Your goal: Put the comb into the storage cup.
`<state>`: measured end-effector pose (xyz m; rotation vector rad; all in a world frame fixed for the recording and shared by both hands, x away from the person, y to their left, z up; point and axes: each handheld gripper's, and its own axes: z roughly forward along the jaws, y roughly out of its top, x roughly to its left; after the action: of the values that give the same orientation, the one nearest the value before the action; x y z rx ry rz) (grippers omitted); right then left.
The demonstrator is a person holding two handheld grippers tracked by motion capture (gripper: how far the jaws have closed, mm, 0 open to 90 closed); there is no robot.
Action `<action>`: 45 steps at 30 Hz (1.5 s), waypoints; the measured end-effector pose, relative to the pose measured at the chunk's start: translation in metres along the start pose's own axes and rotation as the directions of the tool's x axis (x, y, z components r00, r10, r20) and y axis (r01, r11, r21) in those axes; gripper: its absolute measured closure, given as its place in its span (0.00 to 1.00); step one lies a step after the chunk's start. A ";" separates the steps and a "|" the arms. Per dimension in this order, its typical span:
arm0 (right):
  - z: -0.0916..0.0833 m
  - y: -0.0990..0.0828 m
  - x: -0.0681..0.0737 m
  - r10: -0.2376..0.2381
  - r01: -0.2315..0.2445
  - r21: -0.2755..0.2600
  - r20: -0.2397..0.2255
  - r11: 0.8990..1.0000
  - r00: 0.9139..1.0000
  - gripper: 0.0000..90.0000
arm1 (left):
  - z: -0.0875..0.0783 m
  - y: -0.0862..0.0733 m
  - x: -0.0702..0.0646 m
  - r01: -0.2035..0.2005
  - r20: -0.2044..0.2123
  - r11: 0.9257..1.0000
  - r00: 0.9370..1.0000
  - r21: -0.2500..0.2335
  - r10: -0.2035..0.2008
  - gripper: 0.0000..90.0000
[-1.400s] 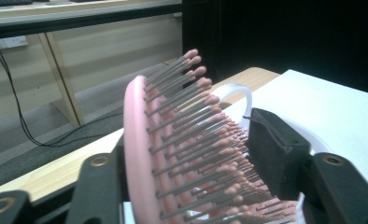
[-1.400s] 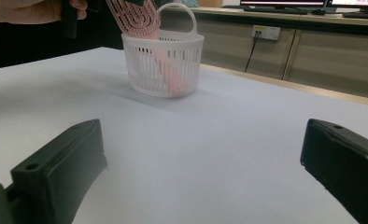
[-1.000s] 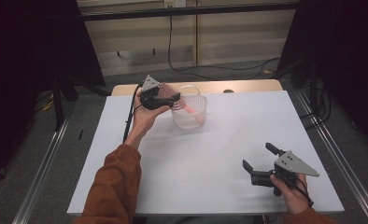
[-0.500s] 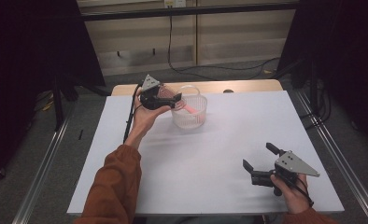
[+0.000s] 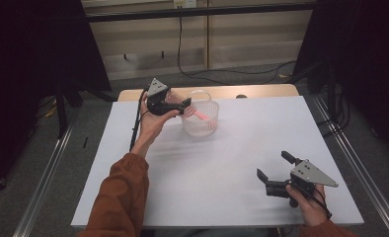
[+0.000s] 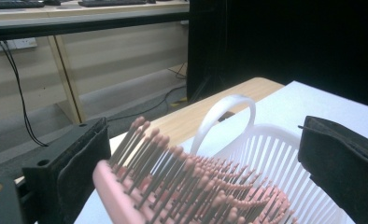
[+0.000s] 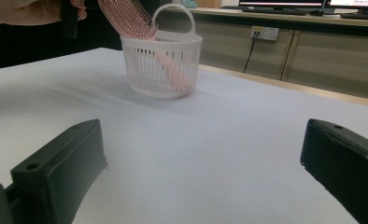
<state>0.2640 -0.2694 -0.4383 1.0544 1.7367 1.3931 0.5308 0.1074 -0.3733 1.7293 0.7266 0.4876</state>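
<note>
The white slotted basket (image 5: 200, 118) stands near the far edge of the white table (image 5: 222, 197), left of centre. The pink hairbrush (image 6: 182, 186) leans in the basket handle-down, so the basket wall and rim carry its weight; the bristled head rises above the rim on the side toward the left gripper (image 5: 175, 102). The left gripper hovers at that rim with the brush head between its jaws. The jaws have just been opening and now stand wide, with both pads clear of the brush: the brush is released. The right gripper (image 5: 274, 173) rests near the table's near right corner, well apart from the basket, jaws spread and empty. That position keeps it out of the working area.
</note>
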 end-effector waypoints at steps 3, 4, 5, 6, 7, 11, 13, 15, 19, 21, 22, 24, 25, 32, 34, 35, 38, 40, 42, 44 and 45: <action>0.000 0.000 0.000 0.000 0.000 0.000 0.000 1.000 1.000 0.00 | -0.002 0.001 0.000 -0.002 0.006 1.000 1.000 -0.010 0.002 0.03; 0.000 0.000 0.000 0.000 0.000 0.000 0.000 1.000 1.000 0.00 | -0.003 0.002 0.000 0.003 0.007 1.000 1.000 -0.014 -0.003 0.03; 0.000 0.000 0.000 0.001 -0.001 0.000 0.001 1.000 1.000 0.00 | -0.004 0.003 0.000 0.005 0.011 1.000 1.000 -0.022 -0.005 0.03; 0.000 0.000 0.000 0.001 -0.001 -0.004 0.002 1.000 1.000 0.00 | -0.005 0.003 -0.001 0.001 0.014 1.000 1.000 -0.029 0.000 0.03; 0.000 0.001 0.000 -0.001 0.001 -0.007 0.004 1.000 1.000 0.00 | -0.006 0.003 -0.001 0.000 0.015 0.999 1.000 -0.033 0.001 0.03; -0.001 0.001 0.000 -0.001 0.001 -0.011 0.006 1.000 1.000 0.00 | -0.008 0.005 -0.002 -0.010 0.018 0.999 1.000 -0.046 0.010 0.04; -0.001 0.001 0.000 -0.004 0.004 -0.012 0.007 1.000 1.000 0.00 | -0.010 0.007 -0.003 -0.018 0.021 0.999 1.000 -0.051 0.020 0.04; -0.001 0.001 0.000 0.000 0.000 -0.016 0.011 1.000 1.000 0.00 | -0.011 0.009 -0.005 -0.022 0.022 0.998 0.999 -0.059 0.023 0.04; 0.000 0.000 -0.001 -0.002 0.002 -0.017 0.015 1.000 1.000 0.00 | -0.014 0.013 -0.007 -0.040 0.021 0.996 0.999 -0.079 0.042 0.03; -0.001 0.000 -0.001 0.001 -0.001 -0.018 0.016 1.000 1.000 0.00 | -0.015 0.013 -0.007 -0.043 0.025 0.996 0.999 -0.076 0.046 0.04; -0.001 0.000 -0.001 0.002 -0.002 -0.020 0.017 1.000 1.000 0.00 | -0.015 0.012 -0.007 -0.030 0.031 0.997 0.999 -0.075 0.033 0.04; -0.001 0.000 -0.001 0.000 0.001 -0.022 0.017 1.000 1.000 0.00 | -0.016 0.011 -0.006 -0.034 0.025 0.996 0.999 -0.080 0.036 0.04; -0.001 0.000 -0.001 0.002 -0.001 -0.020 0.017 1.000 1.000 0.00 | -0.016 0.010 -0.006 -0.035 0.025 0.996 0.999 -0.079 0.037 0.04; -0.001 0.000 -0.002 0.003 -0.003 -0.016 0.017 1.000 1.000 0.00 | -0.024 0.010 -0.008 -0.037 0.016 0.995 0.999 -0.097 0.038 0.03; -0.001 -0.001 -0.002 0.006 -0.006 -0.019 0.015 1.000 1.000 0.00 | -0.025 0.010 -0.009 -0.053 0.018 0.994 0.998 -0.092 0.055 0.03; 0.000 -0.001 -0.002 0.004 -0.003 -0.018 0.018 1.000 1.000 0.00 | -0.026 0.010 -0.010 -0.053 0.016 0.994 0.998 -0.095 0.055 0.03; 0.001 -0.001 -0.003 0.003 -0.003 -0.017 0.019 1.000 1.000 0.00 | -0.029 0.009 -0.009 -0.052 0.010 0.994 0.999 -0.098 0.054 0.03; 0.002 -0.001 -0.003 0.003 -0.003 -0.021 0.022 1.000 1.000 0.00 | -0.031 0.009 -0.009 -0.049 0.002 0.994 0.999 -0.096 0.050 0.03; 0.002 0.000 -0.002 0.002 -0.002 -0.017 0.023 1.000 1.000 0.00 | -0.034 0.008 -0.008 -0.034 0.001 0.995 0.999 -0.097 0.034 0.03; 0.001 0.000 -0.001 -0.002 0.002 -0.017 0.021 1.000 1.000 0.00 | -0.037 0.008 -0.011 -0.079 -0.042 0.993 0.996 -0.087 0.075 0.03; 0.001 0.000 -0.001 -0.002 0.002 -0.017 0.021 1.000 1.000 0.00 | -0.038 0.007 -0.011 -0.055 -0.029 0.994 0.998 -0.096 0.052 0.03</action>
<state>0.2657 -0.2694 -0.4383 1.0538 1.7072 1.3887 0.4997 0.1257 -0.3552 1.6577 0.6659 0.5744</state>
